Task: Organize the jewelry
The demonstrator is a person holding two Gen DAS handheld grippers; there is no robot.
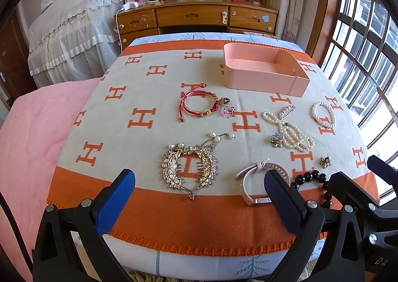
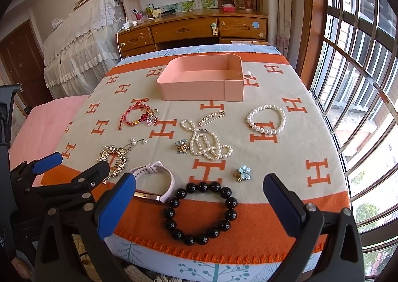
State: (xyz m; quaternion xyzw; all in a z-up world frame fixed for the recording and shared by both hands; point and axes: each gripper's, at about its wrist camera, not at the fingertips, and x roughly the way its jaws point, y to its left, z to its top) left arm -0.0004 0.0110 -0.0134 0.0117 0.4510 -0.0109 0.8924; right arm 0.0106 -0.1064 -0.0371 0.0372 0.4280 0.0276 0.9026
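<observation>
A pink open box (image 1: 263, 70) (image 2: 201, 80) stands at the far side of the orange-and-grey blanket. Before it lie a red cord bracelet (image 1: 199, 105) (image 2: 139, 115), a pearl necklace (image 1: 291, 132) (image 2: 206, 142), a pearl bracelet (image 1: 323, 115) (image 2: 266, 120), a gold rhinestone hair comb (image 1: 189, 167) (image 2: 115, 157), a pink smart band (image 1: 253, 180) (image 2: 154, 180), a black bead bracelet (image 2: 201, 212) (image 1: 313, 182) and two flower earrings (image 2: 242, 172) (image 2: 181, 146). My left gripper (image 1: 199, 197) is open and empty, above the near edge by the comb. My right gripper (image 2: 199, 204) is open and empty, over the black bracelet.
The blanket (image 1: 139, 152) covers a small table with a patterned cloth. A pink bedspread (image 1: 32, 132) lies to the left. A wooden desk with drawers (image 1: 196, 18) stands behind. A barred window (image 2: 360, 83) is on the right. A safety-pin brooch (image 2: 211, 116) lies by the necklace.
</observation>
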